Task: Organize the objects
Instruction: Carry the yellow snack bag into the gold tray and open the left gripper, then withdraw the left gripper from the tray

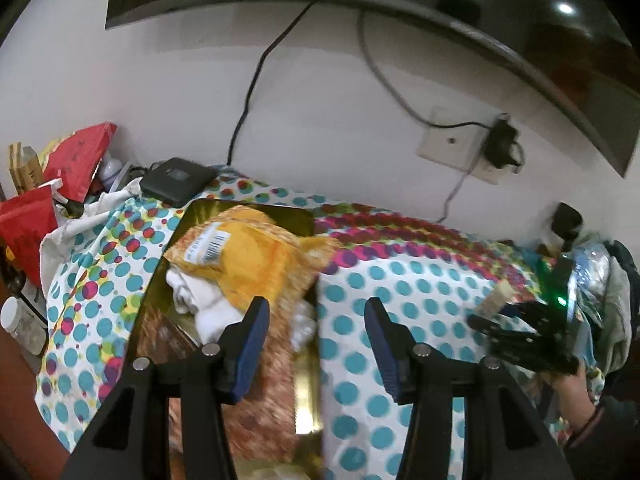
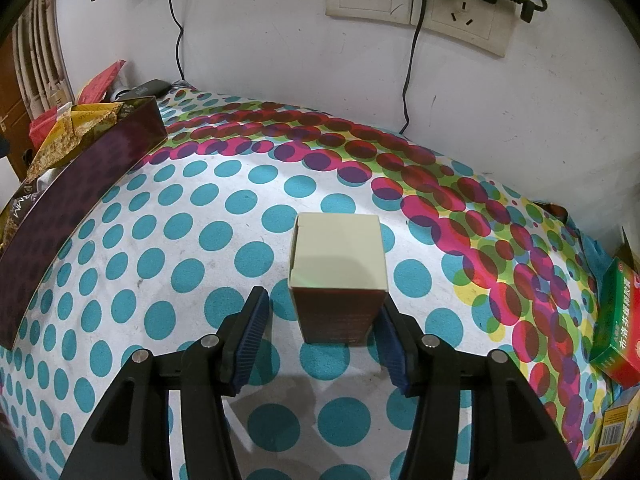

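Left tongs (image 1: 318, 332) are standing open over the right rim of a gold-lined tray (image 1: 306, 392) at lower centre of the left wrist view, nothing between the blue ribbed pads. The tray is holding a fuzzy orange-yellow plush item (image 1: 256, 256) with a barcode label, plus white cloth (image 1: 200, 300).

Right tongs (image 2: 322, 330) are sitting around a small box (image 2: 339, 276) at centre of the right wrist view: cream matte top, dark red front, square-edged, upright. The right pad is lying against the box's side; the left pad is standing clear with a gap, so the box is not clamped.

The bench is wearing a cloth (image 2: 200, 240) printed with teal dots and a magenta-green band, slightly scuffed. A white wall is rising behind, carrying sockets (image 2: 416, 0) and black cables. From the right wrist view the tray is showing a dark purple outer wall at left. A green medicine carton (image 2: 616, 320) is lying at the right edge.

Open cloth is surrounding the small box on all sides.
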`<action>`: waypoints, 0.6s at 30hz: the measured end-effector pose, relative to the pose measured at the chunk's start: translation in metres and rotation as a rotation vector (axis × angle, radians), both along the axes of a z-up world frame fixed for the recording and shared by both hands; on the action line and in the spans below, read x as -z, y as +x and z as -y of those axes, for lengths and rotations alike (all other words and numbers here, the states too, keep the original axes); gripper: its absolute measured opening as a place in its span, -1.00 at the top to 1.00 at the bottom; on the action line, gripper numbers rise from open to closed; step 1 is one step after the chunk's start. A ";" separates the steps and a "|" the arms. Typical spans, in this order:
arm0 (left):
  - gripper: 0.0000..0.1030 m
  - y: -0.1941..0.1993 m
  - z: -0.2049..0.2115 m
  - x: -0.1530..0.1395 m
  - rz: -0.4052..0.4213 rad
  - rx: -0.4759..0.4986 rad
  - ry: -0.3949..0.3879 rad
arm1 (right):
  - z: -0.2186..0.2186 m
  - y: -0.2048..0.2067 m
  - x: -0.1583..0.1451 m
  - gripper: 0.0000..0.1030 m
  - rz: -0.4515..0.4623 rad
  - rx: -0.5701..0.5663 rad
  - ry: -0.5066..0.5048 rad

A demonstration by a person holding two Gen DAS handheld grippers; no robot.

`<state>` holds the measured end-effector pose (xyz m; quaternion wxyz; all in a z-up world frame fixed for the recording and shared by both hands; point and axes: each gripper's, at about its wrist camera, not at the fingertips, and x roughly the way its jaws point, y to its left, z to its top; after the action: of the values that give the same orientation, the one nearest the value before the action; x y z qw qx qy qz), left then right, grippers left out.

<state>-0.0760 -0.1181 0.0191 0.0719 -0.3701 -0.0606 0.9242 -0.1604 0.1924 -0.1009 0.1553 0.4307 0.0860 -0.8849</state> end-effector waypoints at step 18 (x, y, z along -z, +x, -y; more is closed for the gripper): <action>-0.06 0.118 -0.072 0.052 0.065 0.097 -0.036 | 0.000 -0.002 0.000 0.02 -0.002 -0.001 0.007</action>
<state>0.0417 -0.0464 -0.0330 0.1079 -0.4037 -0.0281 0.9081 -0.1620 0.1925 -0.1005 0.1541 0.4301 0.0892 -0.8850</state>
